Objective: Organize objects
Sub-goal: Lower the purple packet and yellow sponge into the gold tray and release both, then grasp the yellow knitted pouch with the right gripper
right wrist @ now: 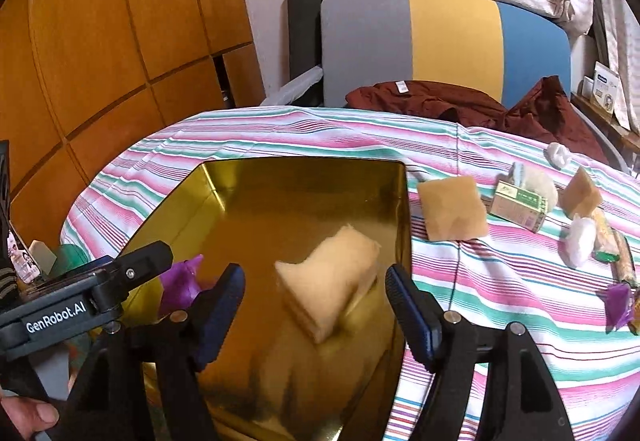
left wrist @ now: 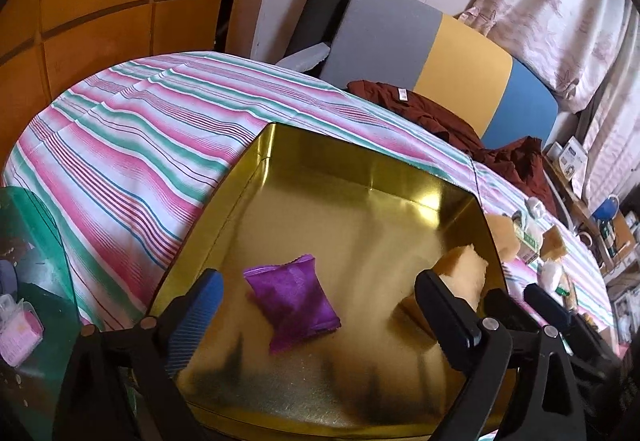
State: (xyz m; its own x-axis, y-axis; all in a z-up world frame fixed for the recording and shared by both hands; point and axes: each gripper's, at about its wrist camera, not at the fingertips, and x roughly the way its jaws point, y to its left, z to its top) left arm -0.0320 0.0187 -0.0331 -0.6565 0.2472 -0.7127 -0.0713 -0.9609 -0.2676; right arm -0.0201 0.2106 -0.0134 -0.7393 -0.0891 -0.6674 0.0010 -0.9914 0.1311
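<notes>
Both grippers open, holding nothing: left gripper (left wrist: 318,311) w/ purple packet (left wrist: 294,303) between fingers, right gripper (right wrist: 316,305) over yellow sponge (right wrist: 330,279), both in gold tin (right wrist: 224,181).

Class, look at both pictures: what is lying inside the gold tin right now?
Inside the gold tin lie a purple packet and a pale yellow packet. The near corners are hidden behind the open hand-held grippers.

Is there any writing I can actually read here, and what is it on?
"GenRobot.AI": white letters on the black body of the left gripper, seen from the right wrist.
Green carton: printing too blurred to read.
Clothing tag on the maroon garment: too small.
</notes>
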